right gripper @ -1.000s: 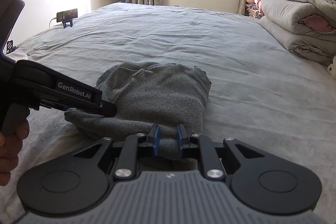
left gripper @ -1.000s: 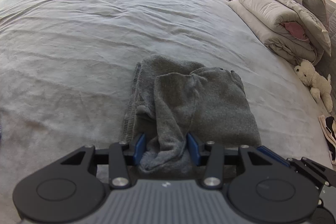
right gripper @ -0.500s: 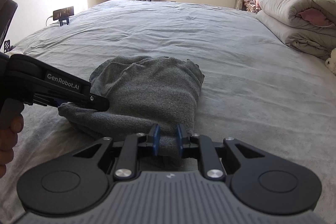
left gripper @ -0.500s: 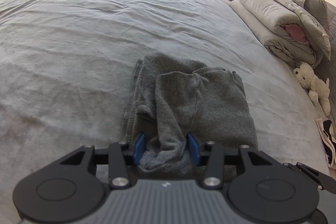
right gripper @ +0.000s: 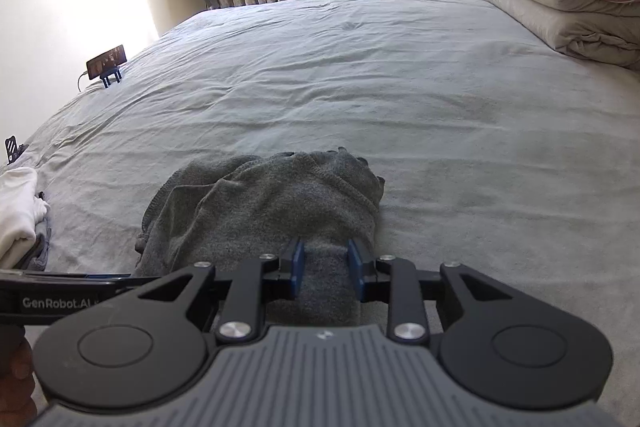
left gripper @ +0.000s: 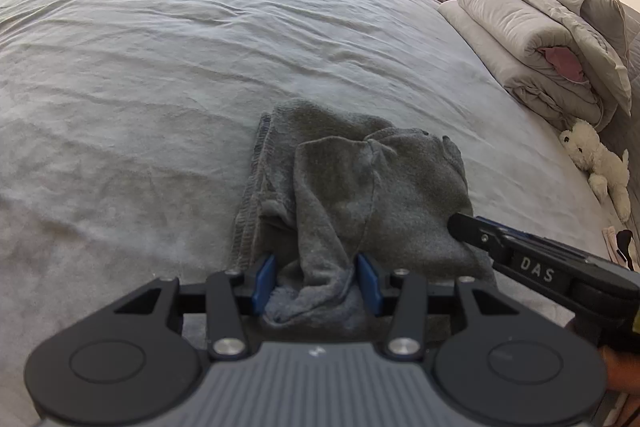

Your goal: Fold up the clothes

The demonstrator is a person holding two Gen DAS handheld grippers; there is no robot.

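A dark grey knit garment (left gripper: 360, 187) lies folded in a compact bundle on the grey bed (left gripper: 160, 67). My left gripper (left gripper: 316, 283) grips a bunched fold at the garment's near edge, with cloth filling the gap between its blue pads. In the right wrist view the right gripper (right gripper: 327, 267) sits on the near right edge of the garment (right gripper: 272, 211). Its jaws are opening, and a band of the cloth still spans the gap from pad to pad. From the left wrist view the right gripper (left gripper: 456, 223) lies low against the garment's right edge.
Folded grey duvets (left gripper: 540, 39) are stacked along the right side of the bed, with a white plush toy (left gripper: 596, 163) below them. A phone on a stand (right gripper: 107, 61) sits at the far left edge. White folded clothes (right gripper: 16, 211) lie at the near left.
The right gripper has swung in closer beside the left one and now shows in the left wrist view. Its jaws stand wider around the cloth. The left gripper has kept still.
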